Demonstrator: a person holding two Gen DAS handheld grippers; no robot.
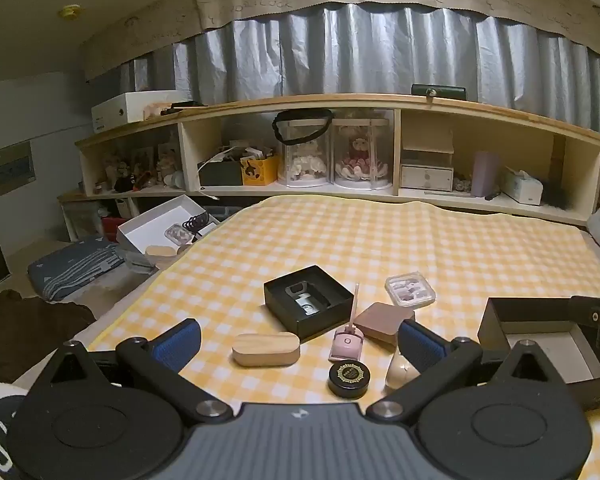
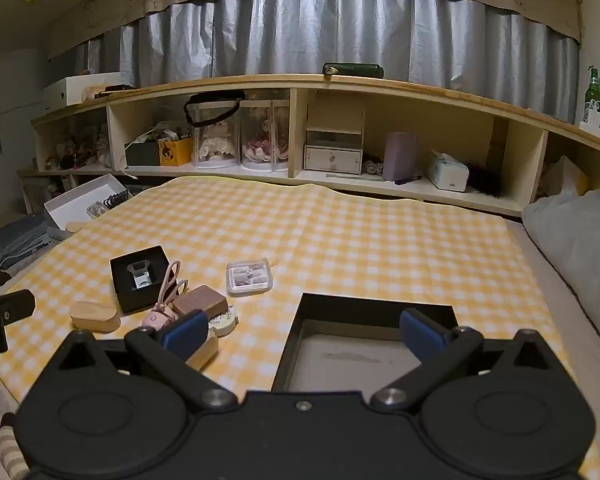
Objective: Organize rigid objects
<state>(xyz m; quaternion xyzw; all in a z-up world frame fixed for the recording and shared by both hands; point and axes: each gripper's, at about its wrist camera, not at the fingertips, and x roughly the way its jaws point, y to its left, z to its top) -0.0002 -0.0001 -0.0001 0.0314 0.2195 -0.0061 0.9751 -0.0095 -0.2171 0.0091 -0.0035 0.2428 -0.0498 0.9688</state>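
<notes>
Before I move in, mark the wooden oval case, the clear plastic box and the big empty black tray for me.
wooden oval case (image 1: 265,349), left wrist view, on its top face.
clear plastic box (image 2: 249,276), right wrist view, on its lid.
big black tray (image 2: 374,305), right wrist view, on its far wall.

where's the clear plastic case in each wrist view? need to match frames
Left wrist: clear plastic case lies right of centre on the checked cloth, behind the brown square box.
Right wrist: clear plastic case lies left of centre, behind and right of the brown square box.
Shared landmark: small black box with the bottle opener, left of the case in both views.
</notes>
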